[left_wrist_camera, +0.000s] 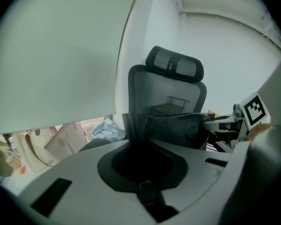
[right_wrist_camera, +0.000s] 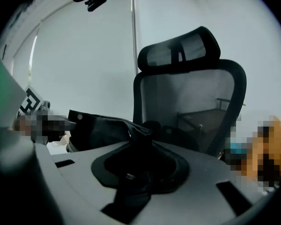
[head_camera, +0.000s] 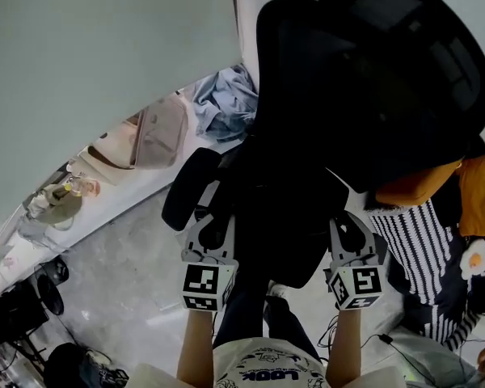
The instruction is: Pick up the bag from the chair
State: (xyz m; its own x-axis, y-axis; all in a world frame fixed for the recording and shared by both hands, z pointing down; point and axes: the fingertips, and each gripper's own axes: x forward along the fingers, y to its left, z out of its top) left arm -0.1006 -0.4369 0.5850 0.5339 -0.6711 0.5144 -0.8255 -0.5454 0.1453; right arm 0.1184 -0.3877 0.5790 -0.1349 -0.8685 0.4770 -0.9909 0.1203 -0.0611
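- Your left gripper is clamped on the left end of the black bag. In the left gripper view the jaws meet on a pinch of dark fabric at, with no gap showing between them.
- Your right gripper has the bag's right end. In the right gripper view its jaws pinch a thicker fold of the same black material at, so they stand slightly wider than the left pair but are pressed onto the cloth.
- The bag stretches between the two grippers, near you and in front of the chair. From the right it shows as a dark slab running off to the left.
- The step in hand looks like the lift itself. The bag sits level with the lower backrest in both gripper views, so it appears clear of the seat (the seat is hidden under the bag in the head view, so I cannot confirm that).
- The next move calls for both clamps to hold evenly and for your hands to stay level with each other, so the bag does not sag or slip from one pinch.
- Draw it towards you and away from the chair. Watch the armrest just beside the left gripper, where a loose strap could catch.
- Stay clear of the striped cloth on the right and the blue cloth heaped at the far left.
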